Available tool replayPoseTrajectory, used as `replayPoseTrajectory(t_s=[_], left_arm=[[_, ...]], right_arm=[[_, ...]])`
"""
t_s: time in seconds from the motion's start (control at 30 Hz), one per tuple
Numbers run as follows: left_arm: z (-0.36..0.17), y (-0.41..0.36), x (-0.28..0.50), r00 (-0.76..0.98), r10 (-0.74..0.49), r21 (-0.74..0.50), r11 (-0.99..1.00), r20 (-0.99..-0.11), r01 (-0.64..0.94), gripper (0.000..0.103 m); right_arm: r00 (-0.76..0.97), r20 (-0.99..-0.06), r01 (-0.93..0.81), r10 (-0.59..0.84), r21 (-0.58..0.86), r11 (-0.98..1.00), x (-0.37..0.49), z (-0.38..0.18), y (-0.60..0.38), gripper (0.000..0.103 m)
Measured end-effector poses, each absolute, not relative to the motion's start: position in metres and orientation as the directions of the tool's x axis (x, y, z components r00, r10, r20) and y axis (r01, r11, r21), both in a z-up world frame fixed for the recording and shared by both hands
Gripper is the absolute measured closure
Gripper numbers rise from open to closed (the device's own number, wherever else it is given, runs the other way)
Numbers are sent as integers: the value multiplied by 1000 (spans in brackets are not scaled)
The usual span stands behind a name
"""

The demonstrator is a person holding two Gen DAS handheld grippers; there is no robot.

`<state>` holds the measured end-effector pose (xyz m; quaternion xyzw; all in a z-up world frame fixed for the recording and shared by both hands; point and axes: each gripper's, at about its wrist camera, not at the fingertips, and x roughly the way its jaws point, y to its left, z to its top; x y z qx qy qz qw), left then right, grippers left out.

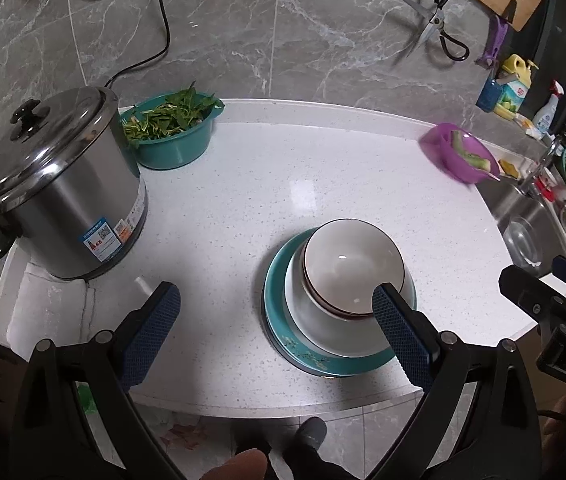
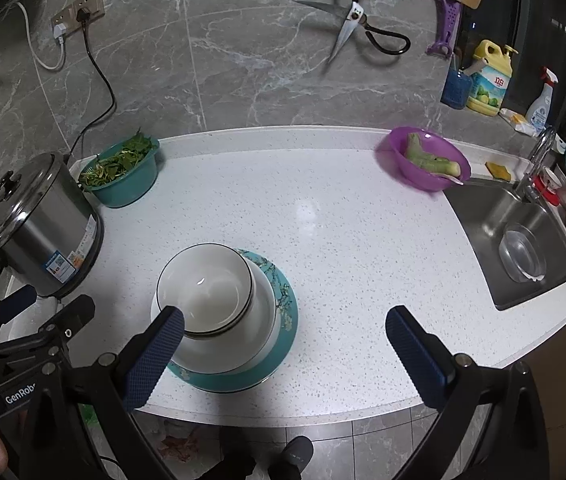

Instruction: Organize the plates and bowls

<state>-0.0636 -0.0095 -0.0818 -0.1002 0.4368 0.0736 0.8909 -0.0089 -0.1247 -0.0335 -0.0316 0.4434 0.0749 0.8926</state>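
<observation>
**Stacked crockery, near counter edge**

We list a dark-rimmed white bowl (image 2: 205,294) nested in a larger white bowl (image 2: 259,336) on a teal floral plate (image 2: 283,312), on the speckled counter (image 2: 343,240). Left gripper (image 1: 275,316) and right gripper (image 2: 285,334) are spread wide, empty. The plate's centre is hidden.

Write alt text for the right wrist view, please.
A white bowl sits stacked on a teal plate near the counter's front edge, between the open right gripper fingers. A steel pot, greens basin and sink surround it.
</observation>
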Motion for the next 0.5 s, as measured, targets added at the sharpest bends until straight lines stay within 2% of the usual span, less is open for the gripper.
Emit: replayPoseTrajectory(t_s=[0.5], left_arm=[[-79, -18, -54, 613, 74, -93, 967, -787, -237, 5]], right_arm=[[595, -792, -198, 133, 16, 980, -1, -32, -129, 0]])
